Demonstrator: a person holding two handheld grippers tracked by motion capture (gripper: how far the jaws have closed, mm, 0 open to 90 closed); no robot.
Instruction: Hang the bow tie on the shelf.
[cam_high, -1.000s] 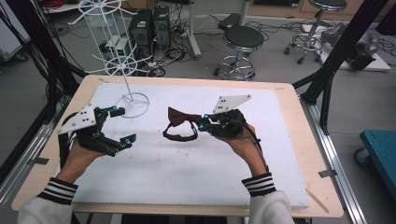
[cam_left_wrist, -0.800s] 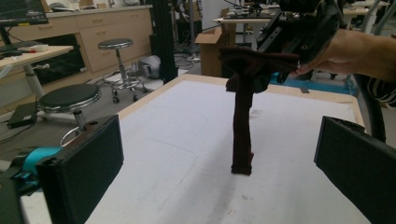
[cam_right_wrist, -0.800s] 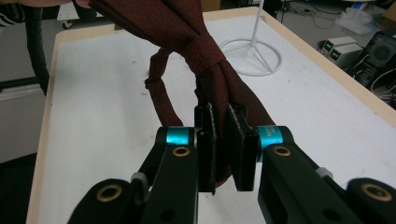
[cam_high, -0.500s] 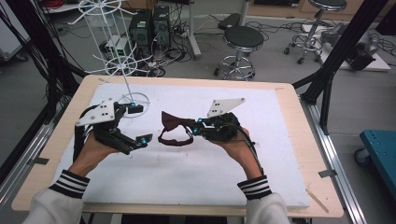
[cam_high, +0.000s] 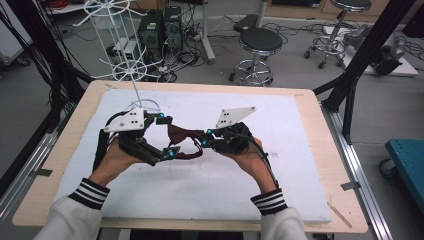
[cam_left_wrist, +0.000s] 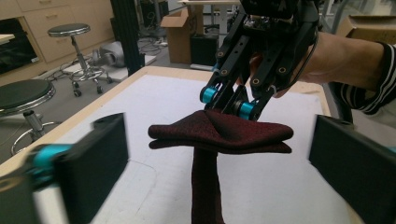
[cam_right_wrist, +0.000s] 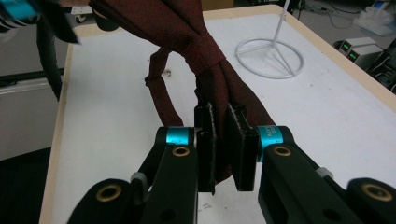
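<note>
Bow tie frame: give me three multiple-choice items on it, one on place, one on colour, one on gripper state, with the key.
1. Where does the white wire stand sit on the white mat?
A. far left part
B. near right corner
C. centre

2. What colour is the bow tie?
A. navy
B. dark red
C. yellow

3. How do the right gripper jaws stand?
A. wide open
B. shut on the bow tie
C. shut on nothing

Key: 1 A, the high view shows its ring base beyond the left gripper. 2 B, both gripper views show dark red cloth. 3 B, the right gripper view shows cloth pinched between its pads.
</note>
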